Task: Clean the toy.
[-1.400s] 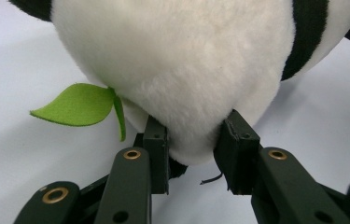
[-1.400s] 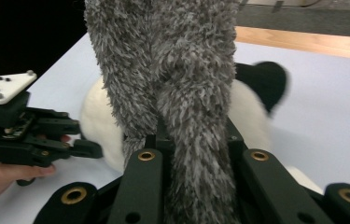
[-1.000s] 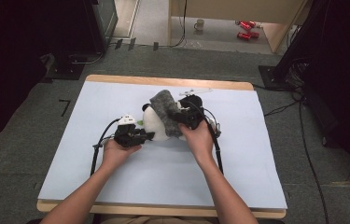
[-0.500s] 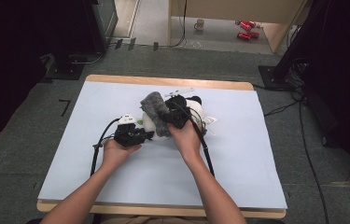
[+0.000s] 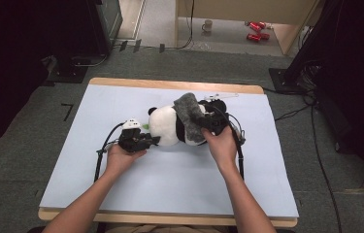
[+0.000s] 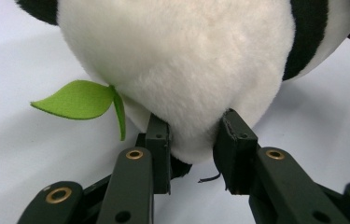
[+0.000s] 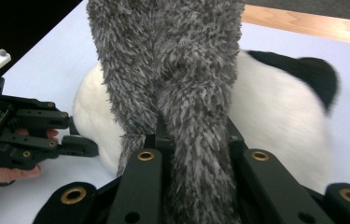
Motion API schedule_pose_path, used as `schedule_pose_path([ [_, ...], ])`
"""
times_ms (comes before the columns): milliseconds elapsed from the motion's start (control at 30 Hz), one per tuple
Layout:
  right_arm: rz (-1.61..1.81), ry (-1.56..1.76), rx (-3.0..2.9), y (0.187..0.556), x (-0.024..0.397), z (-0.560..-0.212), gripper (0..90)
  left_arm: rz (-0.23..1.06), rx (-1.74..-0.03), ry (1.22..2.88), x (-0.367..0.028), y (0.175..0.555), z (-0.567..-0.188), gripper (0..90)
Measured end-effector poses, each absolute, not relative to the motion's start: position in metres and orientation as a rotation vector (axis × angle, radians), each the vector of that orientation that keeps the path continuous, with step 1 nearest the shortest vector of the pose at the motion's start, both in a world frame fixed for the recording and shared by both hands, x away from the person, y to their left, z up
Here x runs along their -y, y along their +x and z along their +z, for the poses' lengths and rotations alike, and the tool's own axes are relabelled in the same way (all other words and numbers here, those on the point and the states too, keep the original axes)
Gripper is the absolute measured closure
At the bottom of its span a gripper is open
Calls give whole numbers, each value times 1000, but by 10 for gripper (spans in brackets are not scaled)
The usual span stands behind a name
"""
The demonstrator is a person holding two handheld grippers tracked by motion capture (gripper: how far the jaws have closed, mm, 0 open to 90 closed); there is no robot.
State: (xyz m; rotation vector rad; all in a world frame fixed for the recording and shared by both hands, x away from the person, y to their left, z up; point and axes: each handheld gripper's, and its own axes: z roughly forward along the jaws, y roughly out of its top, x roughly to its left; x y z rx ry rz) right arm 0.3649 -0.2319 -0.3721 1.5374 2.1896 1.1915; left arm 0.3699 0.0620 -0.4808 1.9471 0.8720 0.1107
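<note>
The panda plush (image 5: pixel 167 127) lies at the middle of the worktop (image 5: pixel 73 145). The left tool (image 6: pixel 192 140) pinches its white fur at 9 o'clock. The right tool (image 7: pixel 193 135), at 3 o'clock, is clenched on the grey fuzzy cloth (image 7: pixel 172 70) draped over it.

Black-and-white panda, grey fuzzy cloth, pale blue table cover

The panda plush (image 5: pixel 166 127) has a white body with black ears and a black band, and a bright green felt leaf (image 6: pixel 77 99) sits at its side; the fuzzy cloth (image 7: pixel 172 70) is mottled grey with paler tips; the left gripper (image 5: pixel 154 141) is black with a white top piece, the right gripper (image 7: pixel 189 140) black with brass-coloured rivets; the table cover (image 5: pixel 170 179) is pale blue over a light wooden board (image 5: pixel 170 85)
</note>
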Motion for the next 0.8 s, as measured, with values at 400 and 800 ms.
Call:
schedule_pose_path([
  [400, 1193, 1608, -2099, 352, 281, -379, 765, 100, -863, 1949, -64, 373, -480, 695],
  [800, 1219, 1637, -2081, 356, 293, -393, 764, 97, -805, 1950, -70, 377, -482, 511],
])
